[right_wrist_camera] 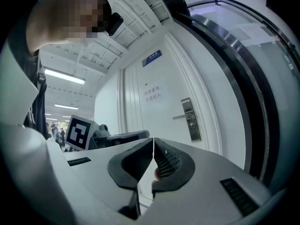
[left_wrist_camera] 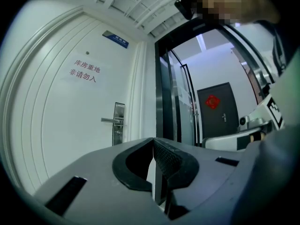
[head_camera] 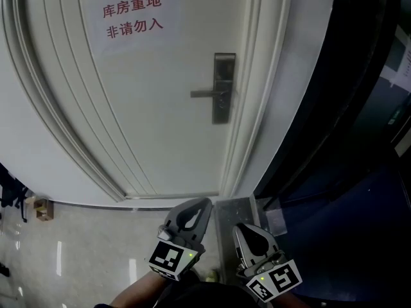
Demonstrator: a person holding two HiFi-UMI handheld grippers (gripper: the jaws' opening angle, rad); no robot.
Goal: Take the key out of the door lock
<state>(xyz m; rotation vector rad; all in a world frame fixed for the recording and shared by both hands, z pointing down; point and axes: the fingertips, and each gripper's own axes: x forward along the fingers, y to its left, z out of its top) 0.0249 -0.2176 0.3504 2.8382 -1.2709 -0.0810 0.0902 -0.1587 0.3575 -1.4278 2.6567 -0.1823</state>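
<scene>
The steel lock plate (head_camera: 224,87) sits near the right edge of the white door (head_camera: 160,120), its lever handle (head_camera: 205,94) pointing left. The key is too small for me to make out there. Well short of the door, my left hand-held gripper (head_camera: 196,209) and right hand-held gripper (head_camera: 249,233) are side by side, both clenched on nothing.

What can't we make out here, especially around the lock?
- Key: too small in the head view to tell whether one sits in the lock plate. It is no clearer in either gripper view.
- Blue plaque: the print is too small to read in the left gripper view.
- Door: its top is cut off by the head view's upper edge.
- Keyhole: no view resolves it against the plate.
</scene>
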